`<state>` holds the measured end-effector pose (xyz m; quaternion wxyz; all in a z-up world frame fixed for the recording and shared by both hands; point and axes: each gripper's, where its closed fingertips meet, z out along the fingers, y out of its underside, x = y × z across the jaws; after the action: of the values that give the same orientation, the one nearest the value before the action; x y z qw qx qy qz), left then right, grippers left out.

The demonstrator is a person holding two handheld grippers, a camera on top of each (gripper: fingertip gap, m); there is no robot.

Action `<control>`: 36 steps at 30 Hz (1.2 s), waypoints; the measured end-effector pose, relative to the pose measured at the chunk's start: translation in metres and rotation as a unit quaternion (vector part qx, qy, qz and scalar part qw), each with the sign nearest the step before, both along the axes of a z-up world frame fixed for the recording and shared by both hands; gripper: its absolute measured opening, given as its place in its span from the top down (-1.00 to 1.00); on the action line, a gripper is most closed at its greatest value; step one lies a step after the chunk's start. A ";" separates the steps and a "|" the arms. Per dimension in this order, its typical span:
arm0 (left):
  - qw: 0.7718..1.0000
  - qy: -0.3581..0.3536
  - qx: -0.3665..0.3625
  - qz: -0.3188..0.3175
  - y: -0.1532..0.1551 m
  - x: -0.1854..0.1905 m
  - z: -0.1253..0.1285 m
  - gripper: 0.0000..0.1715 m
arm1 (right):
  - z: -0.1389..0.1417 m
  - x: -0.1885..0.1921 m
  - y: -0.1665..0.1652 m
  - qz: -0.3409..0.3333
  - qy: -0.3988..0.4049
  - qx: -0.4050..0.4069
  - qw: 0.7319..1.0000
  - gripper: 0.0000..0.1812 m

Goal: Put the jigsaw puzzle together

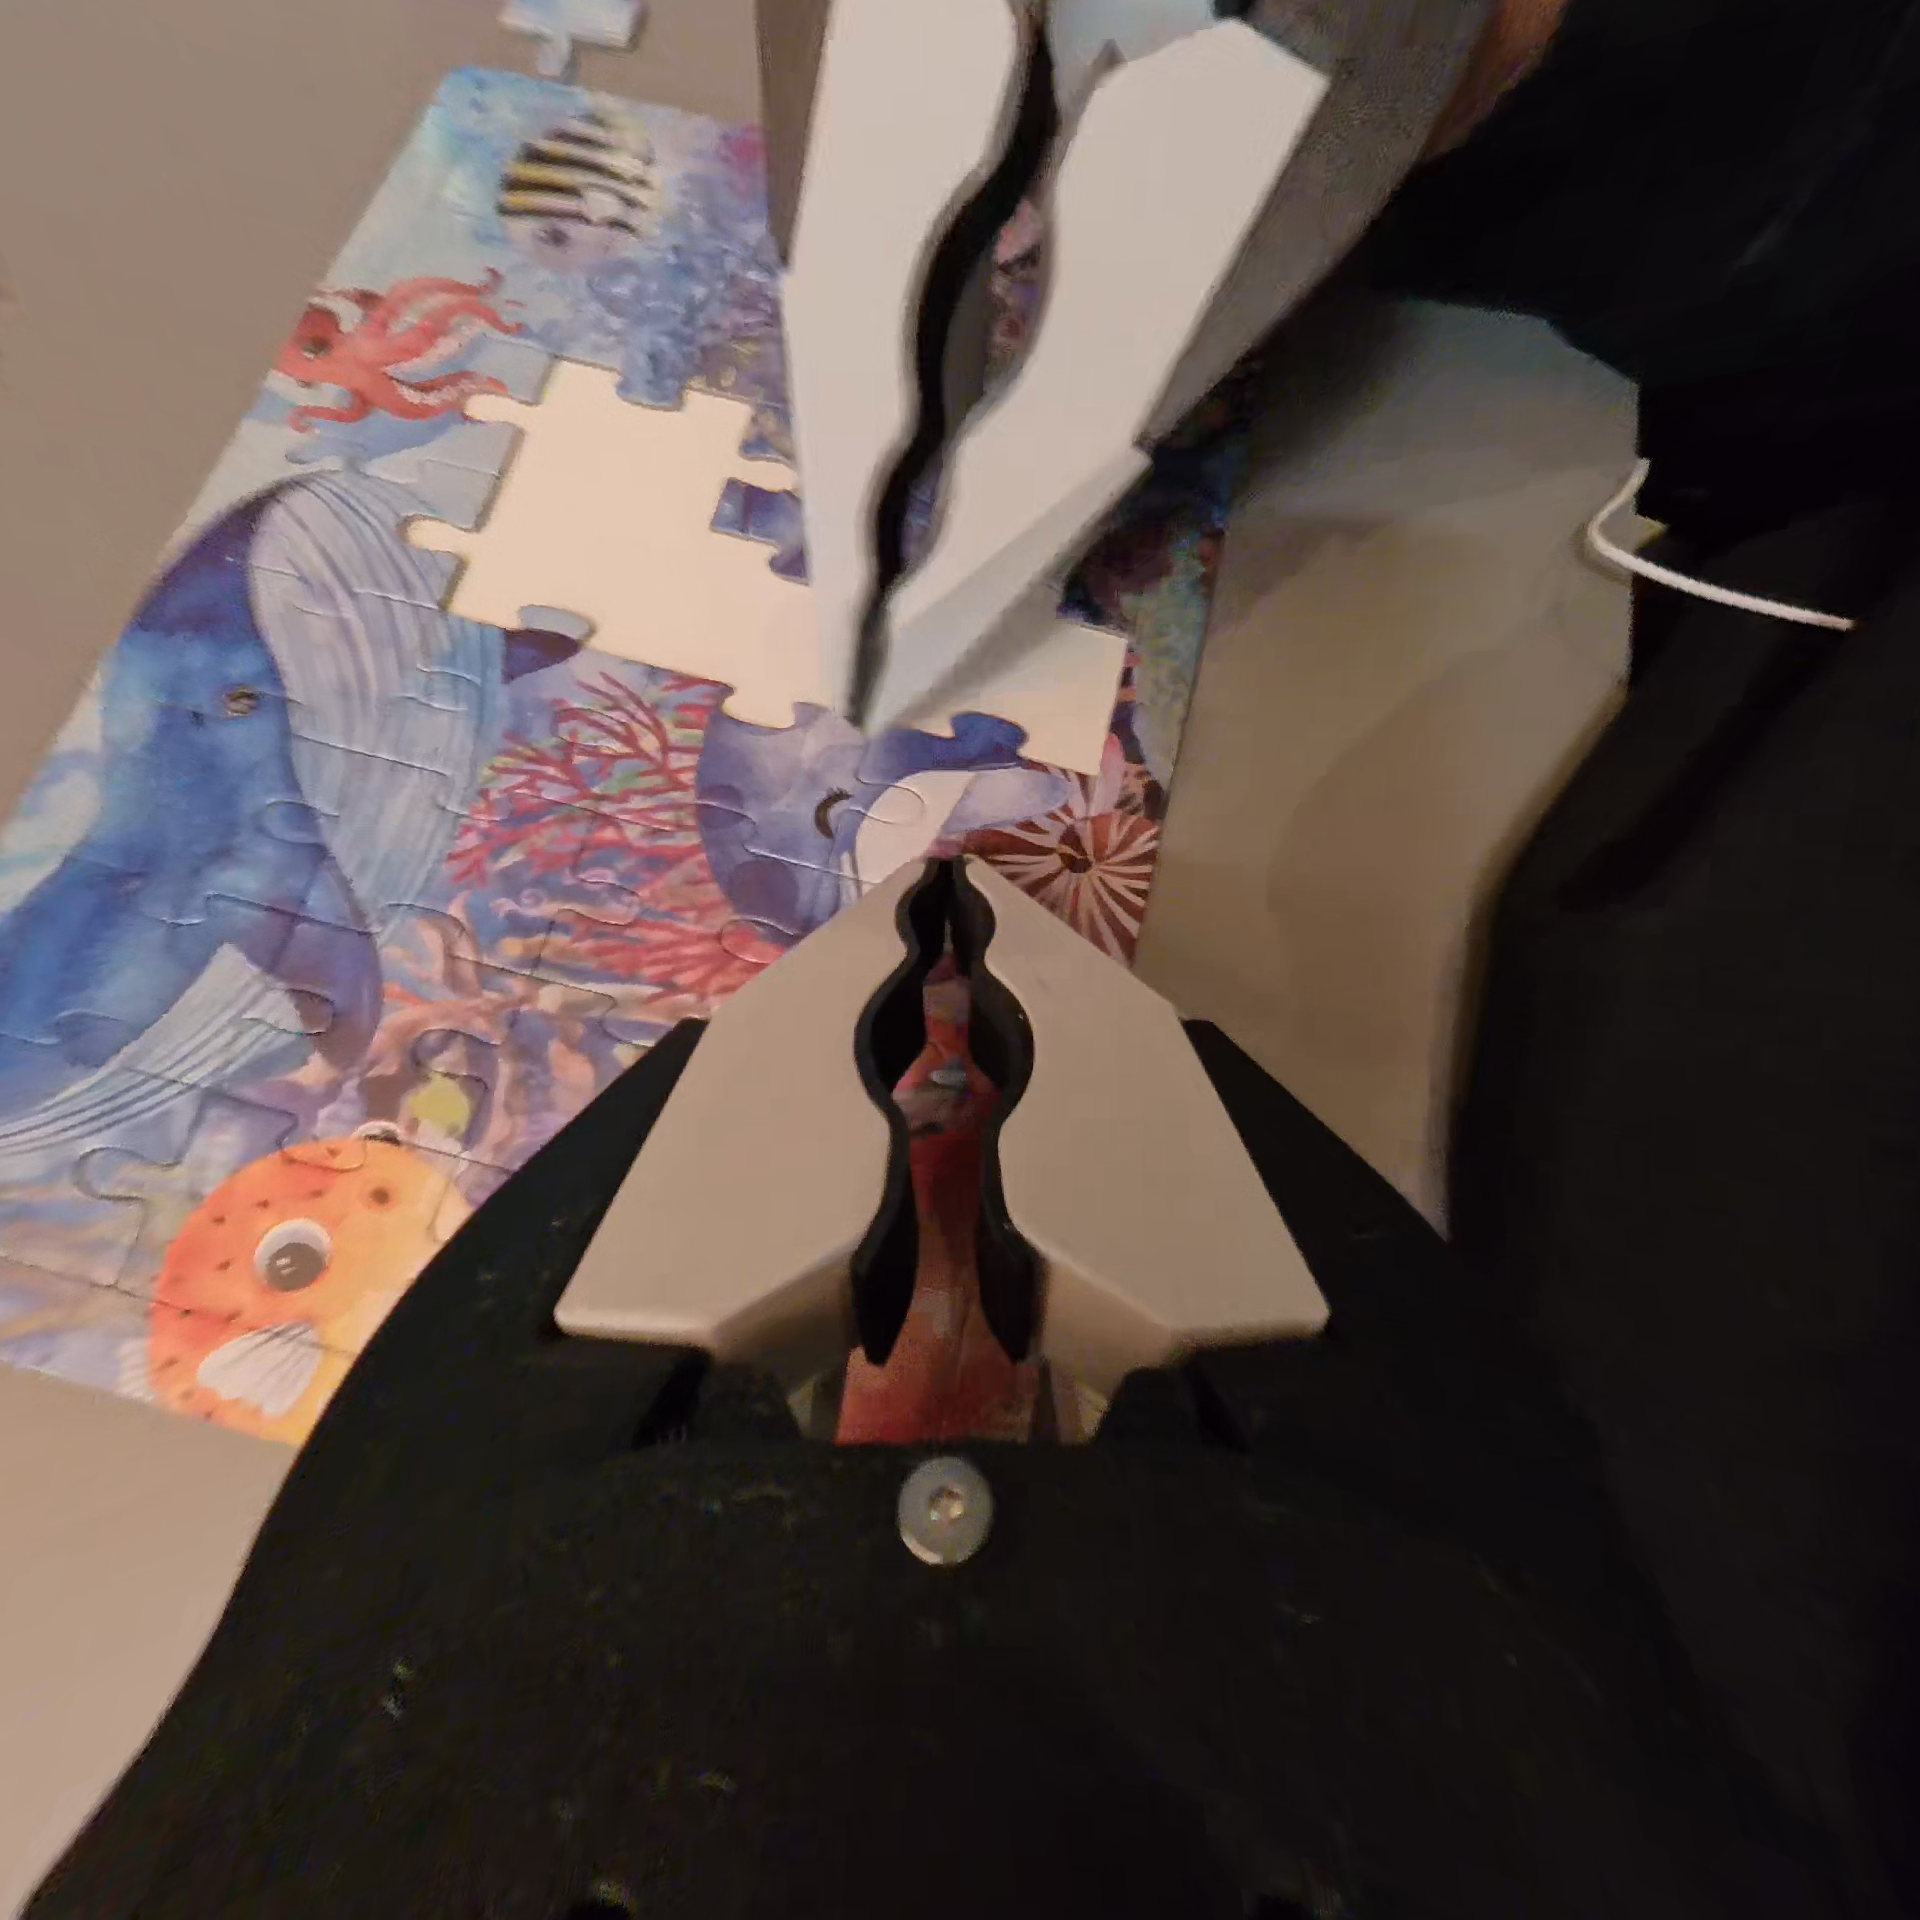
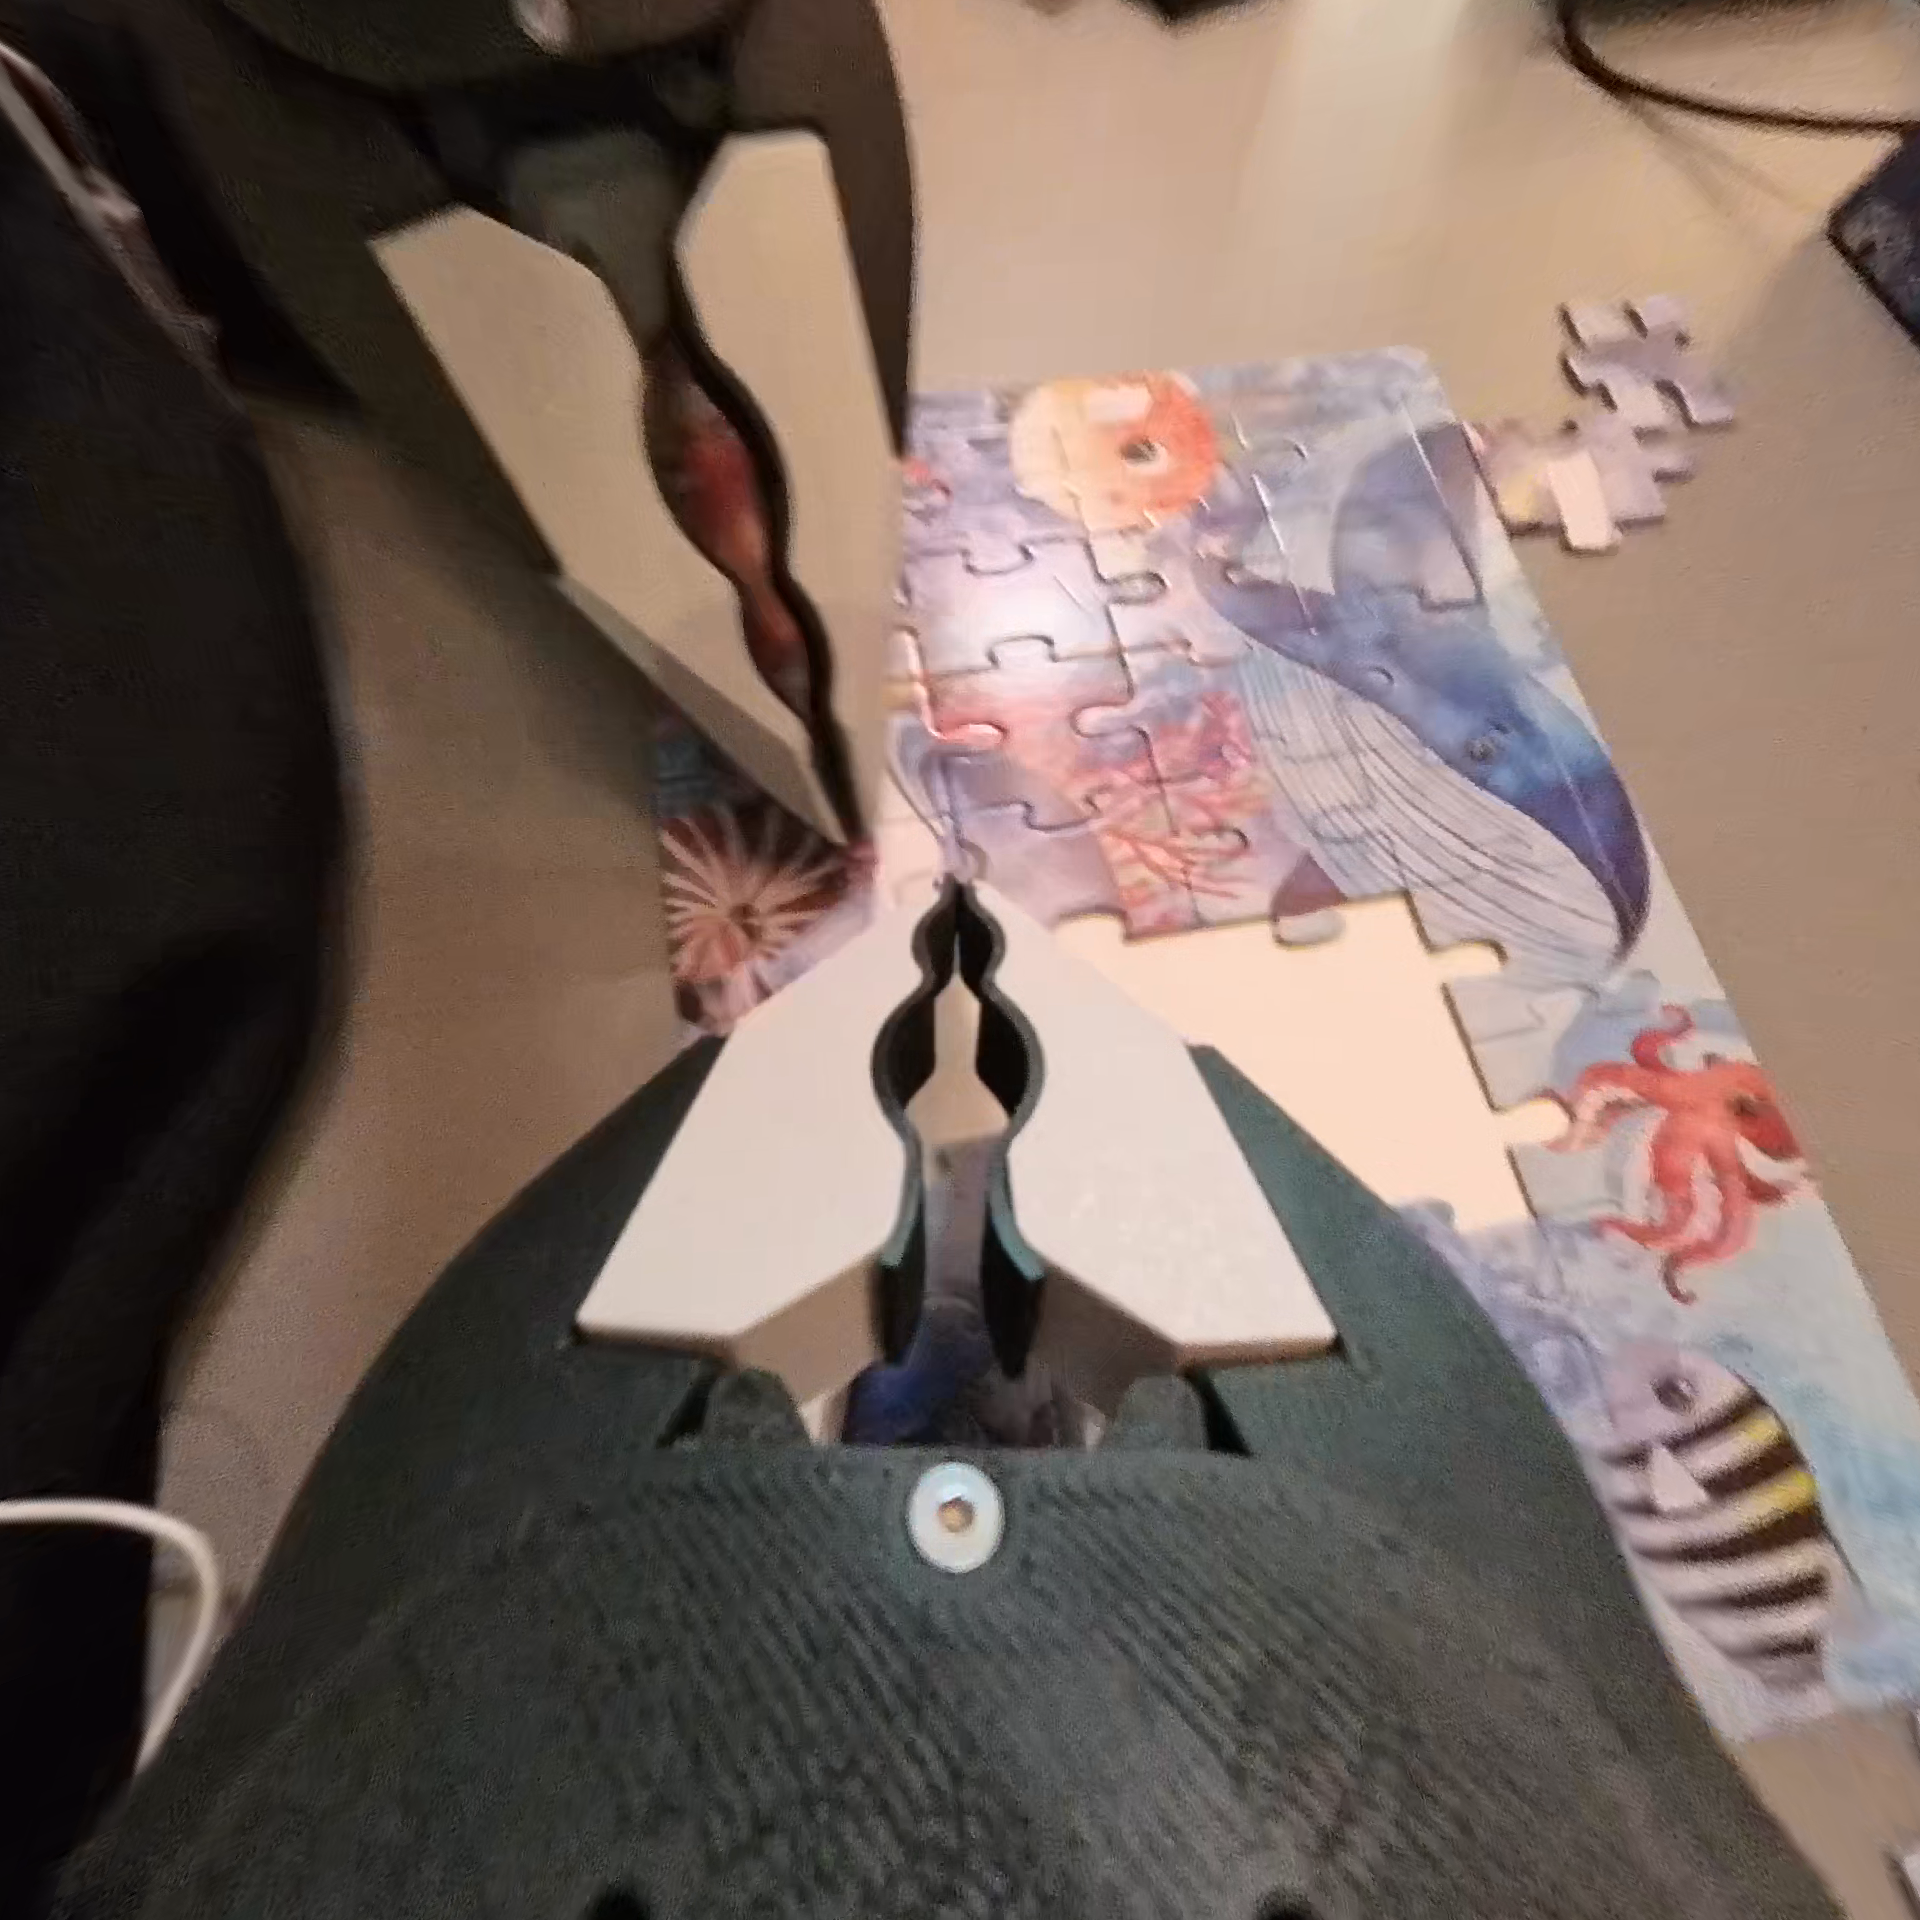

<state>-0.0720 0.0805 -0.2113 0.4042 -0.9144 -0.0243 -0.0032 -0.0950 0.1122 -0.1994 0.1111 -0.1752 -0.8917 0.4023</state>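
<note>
A sea-themed jigsaw puzzle [image 1: 312,831] with a blue whale, a red octopus, an orange puffer fish and a striped fish lies flat on the tan surface. A pale, piece-shaped gap [image 1: 623,499] is open in its middle. My left gripper [image 1: 951,868] is shut, with its tips low over the puzzle's near edge by a purple fish. My right gripper [image 1: 868,717] comes in from above, shut, with its tips at the gap's edge. In the right wrist view the puzzle [image 2: 1403,675], the gap [image 2: 1299,1018], my right gripper [image 2: 954,888] and the left gripper [image 2: 847,831] show again. I see no piece between either pair of jaws.
Loose interlocked pieces [image 2: 1600,436] lie beyond the puzzle's far corner, and one shows in the left wrist view [image 1: 566,21]. A person's dark clothing [image 1: 1714,935] and a white cable [image 1: 1714,592] are close beside the puzzle. A dark object [image 2: 1881,239] and a black cable [image 2: 1714,94] lie farther off.
</note>
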 end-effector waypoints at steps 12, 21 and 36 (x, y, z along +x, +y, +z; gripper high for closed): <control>1.000 -0.007 -0.001 -0.017 0.001 0.008 0.000 1.00 | 0.002 0.016 -0.011 0.039 -0.031 -0.027 0.998 1.00; 0.999 -0.034 -0.027 0.024 -0.003 0.001 -0.004 1.00 | 0.004 0.011 -0.006 0.028 -0.016 -0.010 0.999 1.00; 0.996 -0.018 -0.016 0.090 0.007 -0.016 -0.004 1.00 | -0.012 0.004 -0.013 -0.002 -0.045 0.014 0.999 1.00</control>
<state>-0.0877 0.0878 -0.2148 0.3879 -0.9145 -0.1136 0.0173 -0.0906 0.0989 -0.2112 0.0743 -0.1935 -0.9009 0.3812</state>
